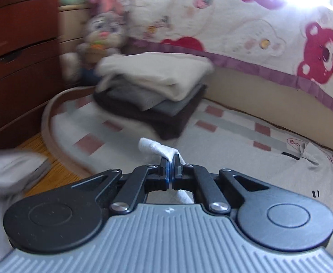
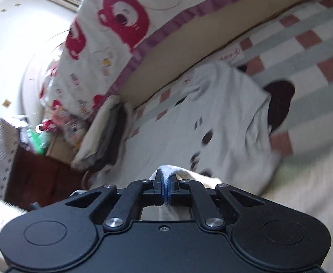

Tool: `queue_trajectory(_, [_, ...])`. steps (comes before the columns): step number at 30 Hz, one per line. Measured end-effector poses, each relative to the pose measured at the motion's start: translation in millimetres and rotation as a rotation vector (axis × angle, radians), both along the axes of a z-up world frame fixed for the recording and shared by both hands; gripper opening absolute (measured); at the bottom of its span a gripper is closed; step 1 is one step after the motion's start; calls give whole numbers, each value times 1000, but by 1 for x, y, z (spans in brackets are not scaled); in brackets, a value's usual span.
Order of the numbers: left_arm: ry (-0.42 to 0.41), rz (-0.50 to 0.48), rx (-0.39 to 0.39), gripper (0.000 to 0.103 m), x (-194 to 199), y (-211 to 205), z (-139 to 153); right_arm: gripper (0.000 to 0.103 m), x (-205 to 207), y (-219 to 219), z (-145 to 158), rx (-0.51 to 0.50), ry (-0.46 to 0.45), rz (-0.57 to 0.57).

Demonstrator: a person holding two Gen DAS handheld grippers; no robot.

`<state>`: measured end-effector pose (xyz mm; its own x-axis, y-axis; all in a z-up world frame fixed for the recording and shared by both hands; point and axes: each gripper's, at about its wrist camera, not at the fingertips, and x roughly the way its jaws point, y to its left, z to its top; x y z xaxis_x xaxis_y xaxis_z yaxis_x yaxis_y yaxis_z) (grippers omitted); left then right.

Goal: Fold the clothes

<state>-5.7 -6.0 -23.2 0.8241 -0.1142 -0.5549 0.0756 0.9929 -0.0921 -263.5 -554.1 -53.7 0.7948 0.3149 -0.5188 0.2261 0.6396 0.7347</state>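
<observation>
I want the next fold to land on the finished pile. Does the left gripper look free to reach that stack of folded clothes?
Probably yes for the path: the left gripper faces the stack of folded clothes across bare checked bedsheet. But it is shut on the white shirt's edge, so that cloth would come along.

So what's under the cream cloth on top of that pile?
Under the cream cloth there is a grey folded piece, then a dark brown one at the bottom, resting on the checked bed cover. Anything tucked between the layers is covered.
</observation>
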Motion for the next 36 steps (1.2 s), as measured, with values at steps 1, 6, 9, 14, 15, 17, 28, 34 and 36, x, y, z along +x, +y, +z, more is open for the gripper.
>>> queue_trajectory(1, [-8,-23,16,2,19,-11,-1,6,19,-9,1,-22,-4,-16])
queue_trajectory(6, [-12,-86,138,2,105,-59,-18,6,112,-35,2,-143,-33,-69])
queue_trajectory(9, [-4,-104,209,2,141,-86,-39,6,155,-40,-8,-207,-1,-100])
queue_trajectory(14, [56,-49,182,2,182,-103,-68,6,197,-52,-35,-236,76,-101])
queue_trajectory(15, [58,-35,175,2,188,-105,-71,6,203,-53,-39,-250,94,-98])
queue_trajectory(17, [61,-13,163,2,198,-108,-75,6,216,-57,-44,-276,128,-89])
queue_trajectory(28, [137,-151,335,7,241,-151,-109,65,287,-84,-74,-416,103,-113])
queue_trajectory(34, [141,-187,250,58,190,-142,-101,64,211,-104,-103,-195,-34,-214])
queue_trajectory(36, [173,-277,331,54,168,-158,-102,65,178,-103,-115,-211,-51,-258])
